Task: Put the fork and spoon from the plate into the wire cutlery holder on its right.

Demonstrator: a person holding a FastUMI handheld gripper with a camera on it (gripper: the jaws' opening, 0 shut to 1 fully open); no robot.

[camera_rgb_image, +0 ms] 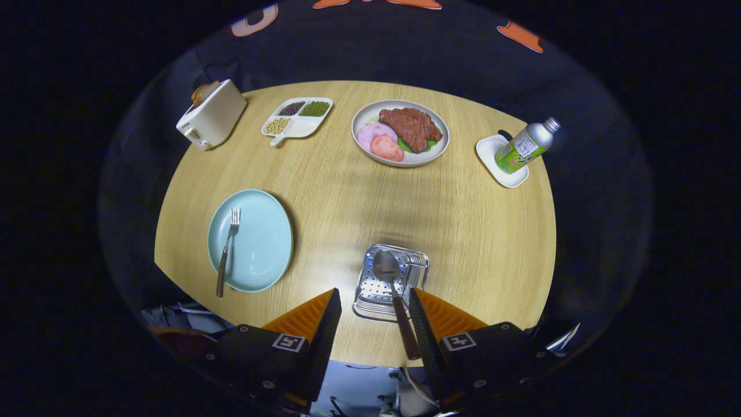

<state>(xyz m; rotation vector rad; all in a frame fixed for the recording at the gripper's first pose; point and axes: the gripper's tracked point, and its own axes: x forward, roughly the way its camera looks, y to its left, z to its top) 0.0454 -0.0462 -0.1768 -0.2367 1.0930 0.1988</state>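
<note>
1. On the round wooden table [347, 191], seen from the gripper view, the gripper [375, 301] hangs over the near edge with its fingers spread wide apart. Nothing is pinched between them.
2. Just ahead of the fingers sits the wire cutlery holder [392, 284], and the spoon [393, 289] stands in it, bowl up, handle leaning against the inner side of the right finger. Only that one finger seems to touch it, so no real grip.
3. Off to the left of the holder is the light blue plate [260, 243], with the fork [227, 249] lying on its left part, tines pointing away, handle sticking out over the near rim.
4. Far side of the table: a toaster [211, 114], a divided snack tray [298, 117], a plate of meat [400, 133], and a bottle [525, 146] on a small white dish [501, 162].
</note>
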